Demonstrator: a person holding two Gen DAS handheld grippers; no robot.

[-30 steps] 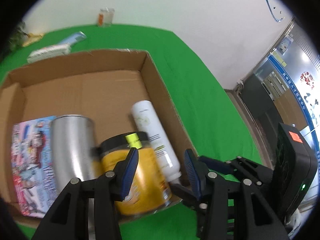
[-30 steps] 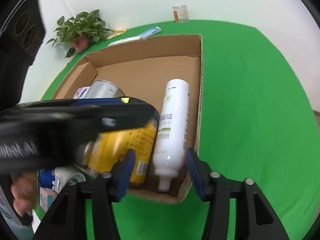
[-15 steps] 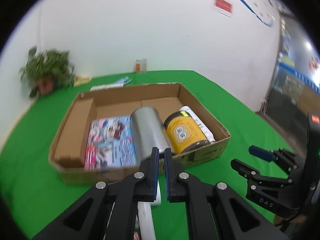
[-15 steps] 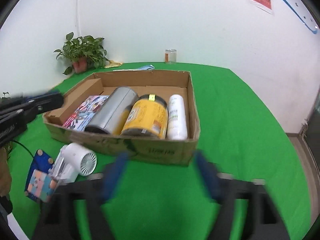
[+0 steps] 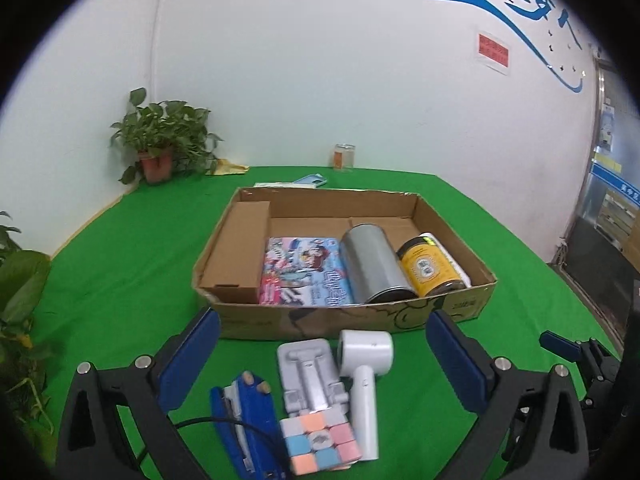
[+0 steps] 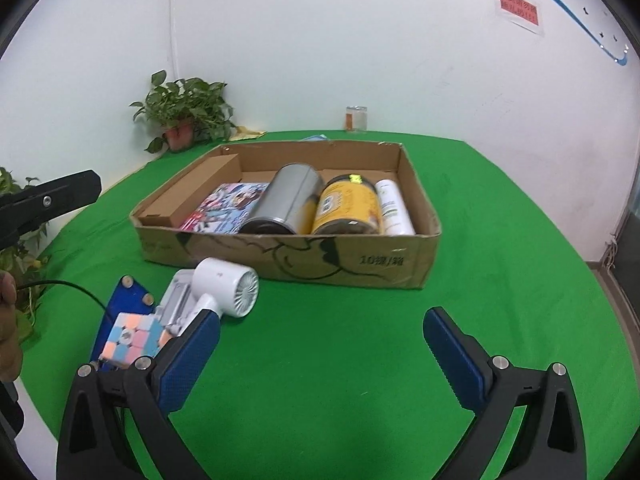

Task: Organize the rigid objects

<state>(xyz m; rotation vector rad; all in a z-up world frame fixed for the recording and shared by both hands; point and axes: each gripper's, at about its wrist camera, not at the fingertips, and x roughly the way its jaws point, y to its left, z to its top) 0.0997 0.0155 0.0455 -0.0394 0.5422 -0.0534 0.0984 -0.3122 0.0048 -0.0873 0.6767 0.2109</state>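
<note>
Left gripper [image 5: 322,344] and right gripper [image 6: 320,340], both drawn back from the cardboard box [image 5: 344,322] at frame centre, jaws just opened wide, nothing between them. The yellow jar [image 5: 430,268] now lies in the box between steel canister [image 5: 374,262] and white bottle [image 6: 394,208]. Hair dryer [image 5: 366,360], cube [image 5: 320,442] and stand [image 5: 308,376], lower centre, await packing.

Both wrist cameras look forward and slightly down across the green table [image 5: 120,264] toward the far white wall, set back from the cardboard box [image 5: 344,320] [image 6: 288,256]. The left view sits further left; both share the box and potted plant [image 5: 164,140] [image 6: 184,108].
</note>
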